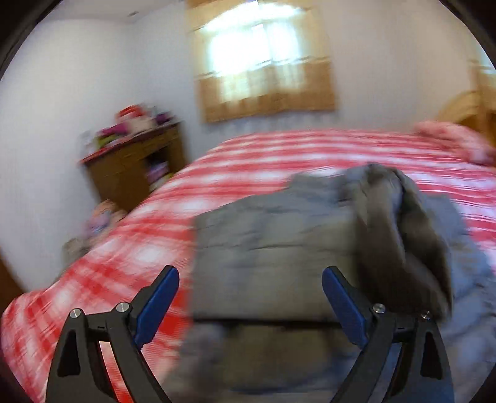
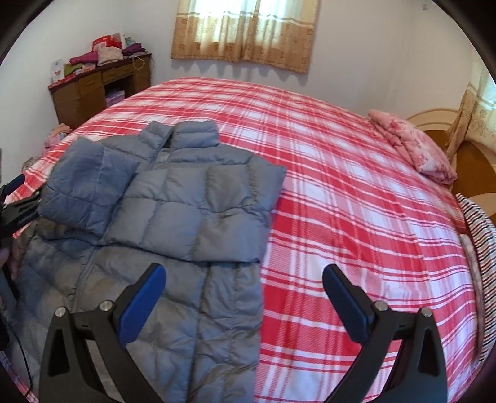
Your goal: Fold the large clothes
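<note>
A grey quilted puffer jacket [image 2: 173, 210] lies on the red-and-white plaid bed [image 2: 341, 192], front up, both sleeves folded in across the chest. In the blurred left wrist view the jacket [image 1: 272, 248] fills the middle, with a folded sleeve just beyond the fingers. My left gripper [image 1: 250, 279] is open and empty, just above the jacket's left side; it also shows at the left edge of the right wrist view [image 2: 12, 192]. My right gripper [image 2: 243, 276] is open and empty, over the jacket's lower right edge.
A wooden desk [image 2: 93, 90] piled with clothes and boxes stands at the far left by the wall. A pink folded quilt [image 2: 415, 148] lies at the bed's far right near the headboard [image 2: 440, 124]. Striped fabric [image 2: 480, 248] hangs at the right edge. A curtained window [image 2: 248, 28] is behind.
</note>
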### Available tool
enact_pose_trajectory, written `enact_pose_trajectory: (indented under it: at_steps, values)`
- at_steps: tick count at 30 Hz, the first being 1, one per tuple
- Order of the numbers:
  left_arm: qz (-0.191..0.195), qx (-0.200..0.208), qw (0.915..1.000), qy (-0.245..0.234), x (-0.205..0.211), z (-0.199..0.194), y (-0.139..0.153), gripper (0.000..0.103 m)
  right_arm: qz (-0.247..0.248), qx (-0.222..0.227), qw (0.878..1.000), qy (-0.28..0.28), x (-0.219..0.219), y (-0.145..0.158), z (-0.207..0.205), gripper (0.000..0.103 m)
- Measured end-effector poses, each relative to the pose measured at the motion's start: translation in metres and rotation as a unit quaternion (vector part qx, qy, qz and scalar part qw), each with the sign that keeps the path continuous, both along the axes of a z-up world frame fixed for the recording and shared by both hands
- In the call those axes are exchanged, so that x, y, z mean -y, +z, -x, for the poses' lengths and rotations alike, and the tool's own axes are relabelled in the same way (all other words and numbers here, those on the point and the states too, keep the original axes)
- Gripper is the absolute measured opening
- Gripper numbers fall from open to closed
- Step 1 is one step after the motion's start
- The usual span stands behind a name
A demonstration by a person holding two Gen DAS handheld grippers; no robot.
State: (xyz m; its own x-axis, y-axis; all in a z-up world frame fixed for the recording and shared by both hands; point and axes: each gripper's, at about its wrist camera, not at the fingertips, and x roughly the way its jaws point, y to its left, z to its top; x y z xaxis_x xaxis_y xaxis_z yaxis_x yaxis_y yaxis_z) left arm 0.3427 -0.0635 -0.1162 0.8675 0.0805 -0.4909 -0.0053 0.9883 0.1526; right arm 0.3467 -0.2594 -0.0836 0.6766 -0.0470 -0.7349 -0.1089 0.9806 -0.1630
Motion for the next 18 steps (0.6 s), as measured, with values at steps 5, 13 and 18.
enact_pose_trajectory:
  at_steps: [5,13,18]
  values:
    - [-0.056,0.017,0.9977,-0.034,0.031,0.019,0.002,0.094,-0.017,-0.001,1.0,-0.014,0.011,0.005,-0.006,0.103]
    - [-0.076,-0.028,0.9907,0.11,-0.059,-0.004,-0.024,0.094,-0.113,-0.013,0.993,0.039,-0.012,-0.004,-0.038,0.103]
    - [-0.035,-0.074,0.9837,0.16,-0.101,-0.008,-0.055,0.094,-0.182,-0.072,0.978,0.07,-0.033,-0.05,-0.076,0.082]
